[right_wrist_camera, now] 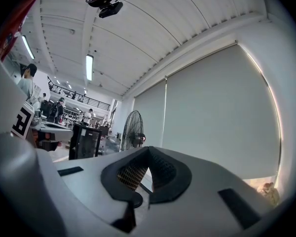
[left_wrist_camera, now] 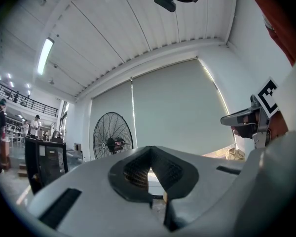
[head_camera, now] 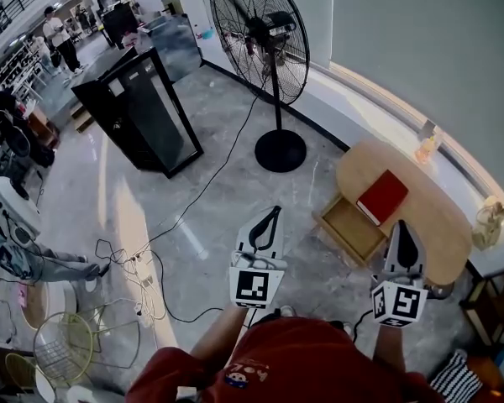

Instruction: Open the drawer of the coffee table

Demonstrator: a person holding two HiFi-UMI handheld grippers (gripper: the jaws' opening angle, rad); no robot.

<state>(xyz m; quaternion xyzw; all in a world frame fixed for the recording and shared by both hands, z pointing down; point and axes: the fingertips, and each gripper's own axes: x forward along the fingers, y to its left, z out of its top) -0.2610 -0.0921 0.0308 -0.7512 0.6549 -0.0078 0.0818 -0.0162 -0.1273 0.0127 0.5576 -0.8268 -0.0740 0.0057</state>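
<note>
In the head view an oval wooden coffee table (head_camera: 441,217) stands at the right with a red book (head_camera: 382,196) on it. Its drawer (head_camera: 351,230) is pulled out to the left and its wooden inside shows bare. My left gripper (head_camera: 273,214) hangs over the floor left of the drawer, shut with nothing in it; in its own view the jaws (left_wrist_camera: 150,149) meet at the tips. My right gripper (head_camera: 403,227) is over the table's near edge, just right of the drawer, also shut and holding nothing (right_wrist_camera: 148,149). Neither gripper touches the drawer.
A tall pedestal fan (head_camera: 267,30) with a round black base (head_camera: 280,151) stands behind the drawer. A black cabinet (head_camera: 141,112) is at the left. Cables (head_camera: 147,267) trail over the floor. A small bottle (head_camera: 426,148) and a figurine (head_camera: 488,222) sit by the table.
</note>
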